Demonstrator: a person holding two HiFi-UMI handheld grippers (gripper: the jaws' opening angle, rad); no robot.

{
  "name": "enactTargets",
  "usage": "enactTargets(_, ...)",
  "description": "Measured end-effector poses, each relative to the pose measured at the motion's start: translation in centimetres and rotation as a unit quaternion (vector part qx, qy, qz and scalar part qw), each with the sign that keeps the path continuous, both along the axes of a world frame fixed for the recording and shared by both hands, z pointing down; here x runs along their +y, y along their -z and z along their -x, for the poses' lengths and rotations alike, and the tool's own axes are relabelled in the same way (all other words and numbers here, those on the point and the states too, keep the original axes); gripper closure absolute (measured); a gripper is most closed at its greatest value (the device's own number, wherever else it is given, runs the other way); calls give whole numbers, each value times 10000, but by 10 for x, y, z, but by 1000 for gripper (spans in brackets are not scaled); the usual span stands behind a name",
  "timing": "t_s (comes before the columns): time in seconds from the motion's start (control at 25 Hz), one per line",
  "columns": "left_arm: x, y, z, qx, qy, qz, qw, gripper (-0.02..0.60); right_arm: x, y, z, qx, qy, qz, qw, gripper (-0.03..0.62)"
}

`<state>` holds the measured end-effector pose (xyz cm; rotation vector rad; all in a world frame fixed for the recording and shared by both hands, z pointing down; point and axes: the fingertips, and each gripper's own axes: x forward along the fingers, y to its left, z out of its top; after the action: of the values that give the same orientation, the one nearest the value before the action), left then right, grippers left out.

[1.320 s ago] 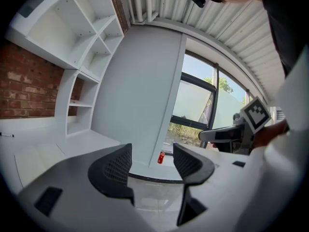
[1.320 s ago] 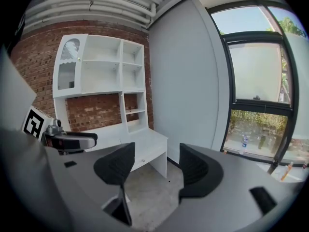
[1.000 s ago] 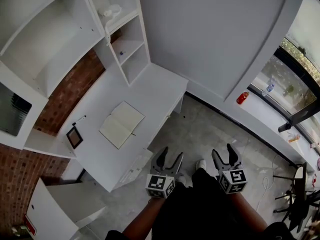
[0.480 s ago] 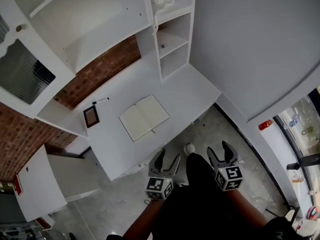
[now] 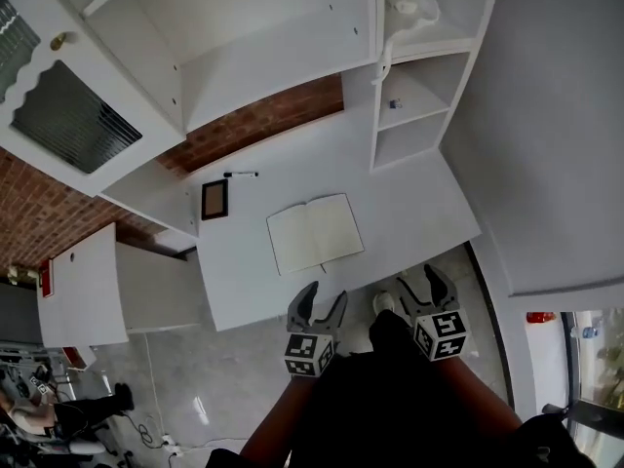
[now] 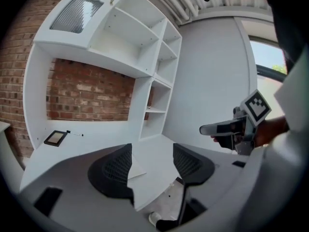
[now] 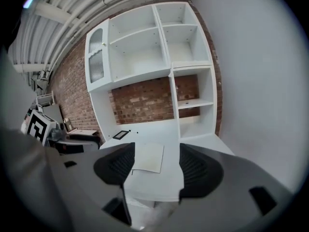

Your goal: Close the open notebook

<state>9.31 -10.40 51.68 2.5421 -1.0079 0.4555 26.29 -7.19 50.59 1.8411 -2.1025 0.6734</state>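
Observation:
The open notebook (image 5: 315,233) lies flat with blank cream pages on the white desk (image 5: 419,208), close to its front edge. Both grippers hang over the floor just short of that edge, apart from the notebook. My left gripper (image 5: 323,298) is open and empty; in its own view the left gripper (image 6: 152,161) frames a corner of the notebook (image 6: 136,170). My right gripper (image 5: 420,283) is open and empty too. Seen between the jaws of the right gripper (image 7: 154,166), the notebook (image 7: 148,157) lies ahead on the desk.
A small dark-framed picture (image 5: 214,199) and a black pen (image 5: 240,175) lie at the back left of the desk. White shelves (image 5: 414,105) rise behind on a brick wall. A low white cabinet (image 5: 83,286) stands at the left. A shoe (image 5: 383,303) shows below.
The head view has swung round and come nearer the desk, so the notebook now lies straight ahead of both grippers. Both grippers stay open and empty.

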Motion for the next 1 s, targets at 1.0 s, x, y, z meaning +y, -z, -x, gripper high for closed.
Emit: enactTargets(1.0,-75,-155,-33,-3027,-79,-194,9529,334,-120,-92,-30,-205,1659,557,9844,322)
